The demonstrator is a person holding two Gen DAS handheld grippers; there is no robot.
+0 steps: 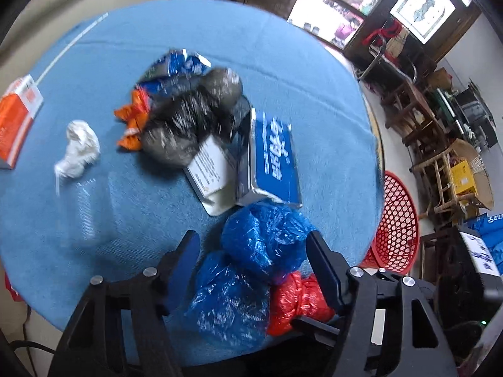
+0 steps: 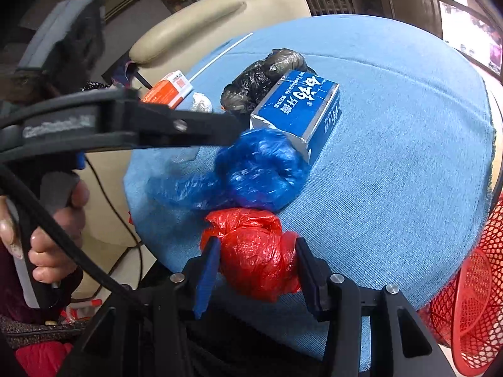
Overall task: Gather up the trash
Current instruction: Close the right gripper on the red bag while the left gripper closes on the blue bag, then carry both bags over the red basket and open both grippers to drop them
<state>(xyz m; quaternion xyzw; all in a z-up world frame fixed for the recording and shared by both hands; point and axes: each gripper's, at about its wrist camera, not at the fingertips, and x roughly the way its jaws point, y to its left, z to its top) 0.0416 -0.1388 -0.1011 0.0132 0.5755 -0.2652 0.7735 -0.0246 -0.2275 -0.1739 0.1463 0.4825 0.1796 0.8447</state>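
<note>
Trash on blue surface (image 2: 393,144): right tool (image 2: 254,260) w/ jaws apart either side of red bag (image 2: 254,248), left tool (image 1: 251,251) spread around blue bag (image 1: 264,238); both prob light, soft, slippery, so pinch mid-bunch, near knot.

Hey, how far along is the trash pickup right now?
Barely started: nothing shows in the red basket. The right hand-held gripper brackets the red bag; the left hand-held gripper is open around a blue bag. The black bags, toothpaste box and tissue remain.
</note>
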